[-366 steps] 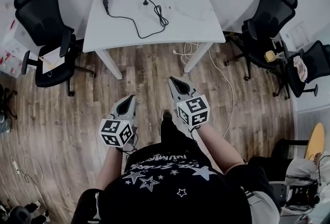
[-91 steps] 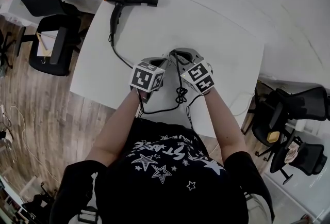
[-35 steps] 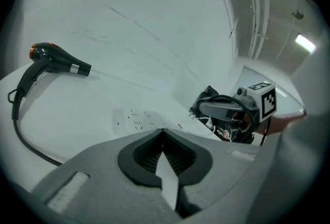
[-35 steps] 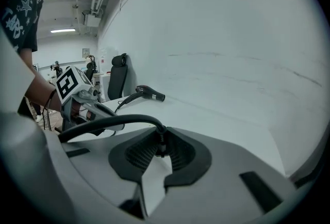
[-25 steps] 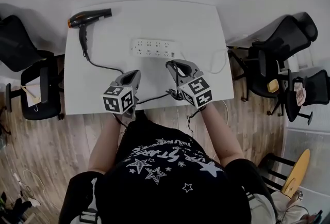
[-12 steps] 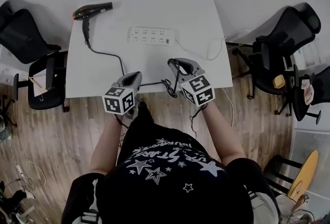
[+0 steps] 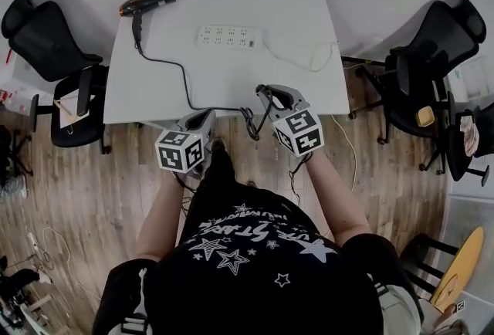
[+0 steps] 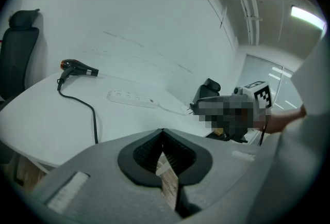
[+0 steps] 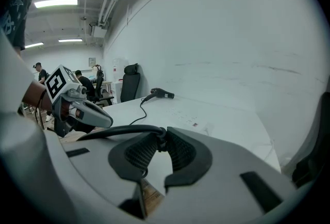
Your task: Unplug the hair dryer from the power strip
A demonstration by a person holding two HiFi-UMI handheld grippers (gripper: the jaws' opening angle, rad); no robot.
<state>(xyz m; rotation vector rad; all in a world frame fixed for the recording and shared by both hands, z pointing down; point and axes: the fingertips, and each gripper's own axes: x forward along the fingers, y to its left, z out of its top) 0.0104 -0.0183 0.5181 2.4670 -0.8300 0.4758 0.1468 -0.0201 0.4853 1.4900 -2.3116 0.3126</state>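
Note:
The black hair dryer (image 7: 147, 3) lies at the far left corner of the white table (image 7: 301, 86); it also shows in the left gripper view (image 8: 77, 68) and the right gripper view (image 9: 162, 94). Its black cord (image 7: 185, 82) runs across the table to a coiled bundle (image 7: 248, 125) hanging past the front edge. My right gripper (image 7: 262, 91) is shut on the cord (image 9: 124, 130) near its free end. The white power strip (image 7: 229, 36) lies at the table's far middle with nothing plugged into it. My left gripper (image 7: 208, 116) is shut and empty, just off the front edge.
The strip's white lead (image 7: 309, 63) trails off the table's right side to the wooden floor (image 7: 93, 171). Black office chairs stand at the left (image 7: 54, 32) and at the right (image 7: 432, 32). A white wall runs behind the table.
Both grippers have drawn back from the table towards the person. The cord in the right gripper came along, so its bundle now hangs off the front edge.

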